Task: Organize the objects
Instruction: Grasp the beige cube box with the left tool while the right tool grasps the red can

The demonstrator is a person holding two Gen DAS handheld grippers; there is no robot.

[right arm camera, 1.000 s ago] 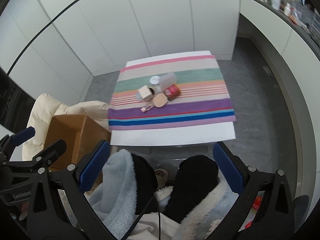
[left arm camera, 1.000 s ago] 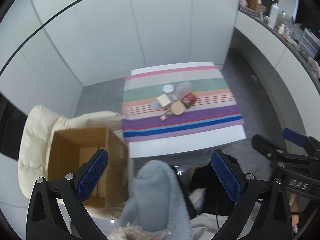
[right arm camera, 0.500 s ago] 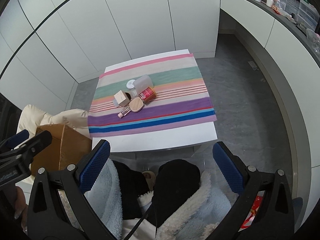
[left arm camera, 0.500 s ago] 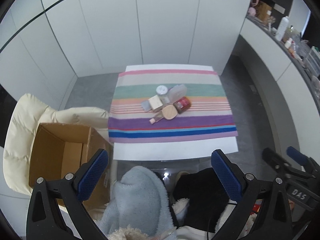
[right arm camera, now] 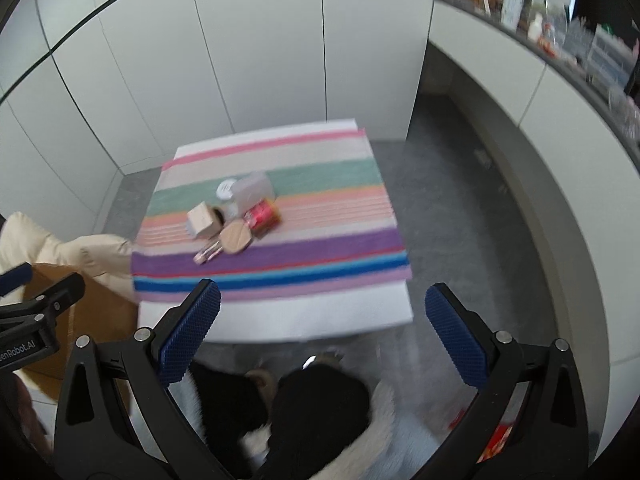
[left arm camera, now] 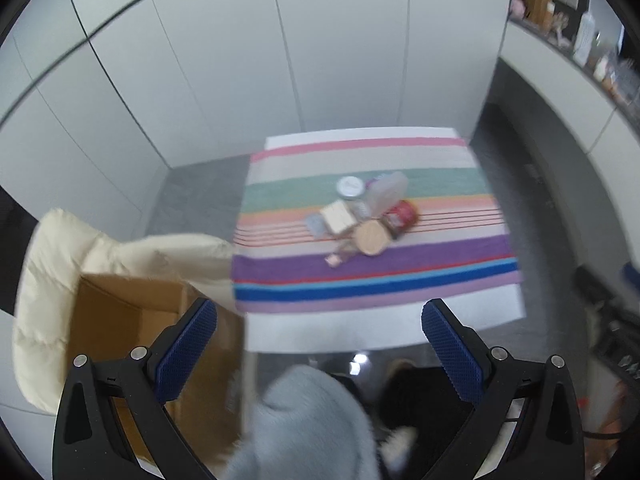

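Observation:
A small pile of objects lies mid-table on a striped cloth [left arm camera: 440,168] [right arm camera: 332,200]: a red can [left arm camera: 402,214] [right arm camera: 262,213], a round tan compact [left arm camera: 371,237] [right arm camera: 235,237], a beige box [left arm camera: 338,216] [right arm camera: 204,219], a white-lidded jar [left arm camera: 350,187] [right arm camera: 226,189], a clear container [left arm camera: 386,191] [right arm camera: 254,188] and a pink tube [left arm camera: 336,257] [right arm camera: 206,255]. My left gripper [left arm camera: 318,344] and right gripper [right arm camera: 322,332] are both open and empty, held high and well short of the table. The views are motion-blurred.
An open cardboard box [left arm camera: 132,320] [right arm camera: 96,312] sits on a cream padded chair [left arm camera: 44,280] [right arm camera: 80,246] left of the white table [left arm camera: 360,334] [right arm camera: 300,320]. A person's fleece-clad legs [left arm camera: 308,420] [right arm camera: 320,412] are below. A cluttered counter [right arm camera: 560,52] runs along the right.
Both grippers have swung about and moved somewhat closer to the table; the right view has turned further right. Both stay open and empty. The objects have not moved.

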